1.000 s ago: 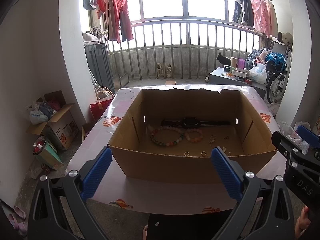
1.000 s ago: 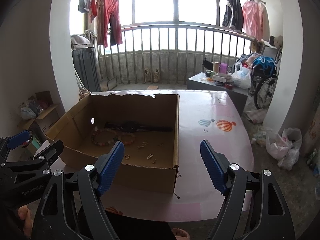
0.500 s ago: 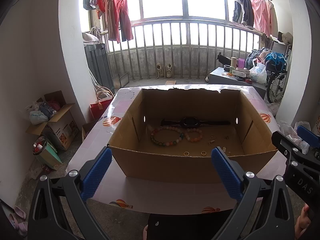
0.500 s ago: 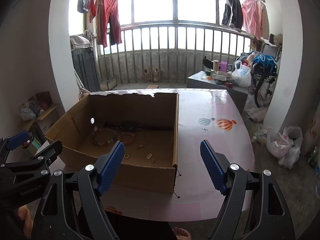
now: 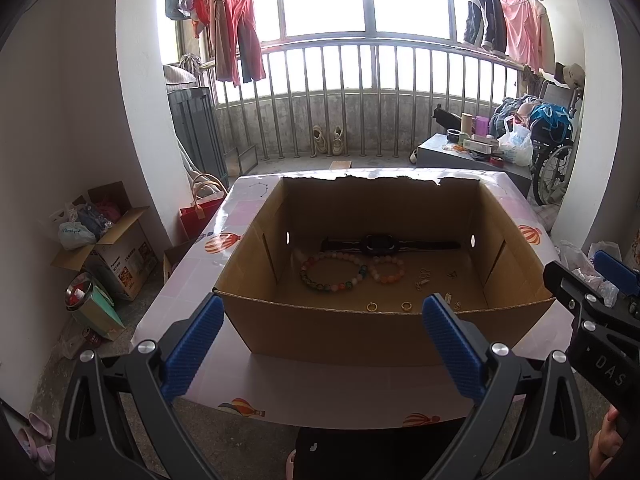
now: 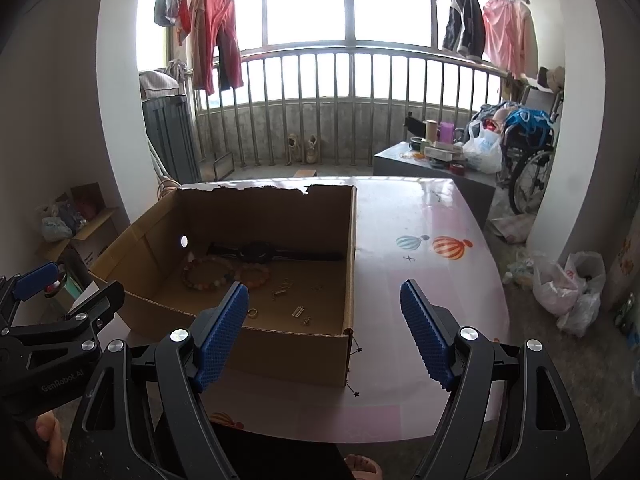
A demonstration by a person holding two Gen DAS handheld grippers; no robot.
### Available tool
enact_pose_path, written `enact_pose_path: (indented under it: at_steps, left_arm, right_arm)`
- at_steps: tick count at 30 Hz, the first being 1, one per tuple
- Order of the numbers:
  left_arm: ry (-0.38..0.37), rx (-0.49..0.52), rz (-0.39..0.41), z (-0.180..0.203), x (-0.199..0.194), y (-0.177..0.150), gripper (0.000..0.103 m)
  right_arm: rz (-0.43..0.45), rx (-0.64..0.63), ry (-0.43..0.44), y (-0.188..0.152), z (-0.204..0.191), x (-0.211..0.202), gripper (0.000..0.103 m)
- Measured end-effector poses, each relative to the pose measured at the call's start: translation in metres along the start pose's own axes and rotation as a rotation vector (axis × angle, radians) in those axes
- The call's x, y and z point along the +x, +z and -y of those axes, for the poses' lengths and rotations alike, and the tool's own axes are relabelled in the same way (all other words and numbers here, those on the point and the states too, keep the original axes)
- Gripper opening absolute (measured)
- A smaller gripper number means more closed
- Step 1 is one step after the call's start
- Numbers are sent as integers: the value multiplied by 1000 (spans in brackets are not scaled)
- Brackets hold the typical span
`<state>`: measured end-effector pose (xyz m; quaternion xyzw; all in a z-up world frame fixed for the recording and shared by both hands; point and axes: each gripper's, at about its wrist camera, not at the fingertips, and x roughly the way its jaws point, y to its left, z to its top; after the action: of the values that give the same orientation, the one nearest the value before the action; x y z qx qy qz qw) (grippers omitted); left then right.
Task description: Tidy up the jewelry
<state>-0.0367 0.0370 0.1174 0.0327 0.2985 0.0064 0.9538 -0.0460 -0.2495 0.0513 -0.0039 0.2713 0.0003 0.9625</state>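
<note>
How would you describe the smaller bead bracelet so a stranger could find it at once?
Look inside the open cardboard box on the table. Below the black watch lie two bead bracelets touching; it is the small orange-pink bracelet, right of the larger multicoloured bracelet.

I see the cardboard box on the surface; inside, the watch lies behind both bracelets (rings nearest me).

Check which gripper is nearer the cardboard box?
Left. The left gripper faces the cardboard box head-on at its near wall; the right gripper sits off its right corner, over bare table.
</note>
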Motion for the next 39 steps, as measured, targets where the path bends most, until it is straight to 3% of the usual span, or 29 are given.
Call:
enact_pose_path:
  at_steps: [39]
  left_arm:
    - [-2, 0, -1, 1, 1, 0, 98]
  right_arm:
    - [-4, -18, 6, -1, -5, 0, 73]
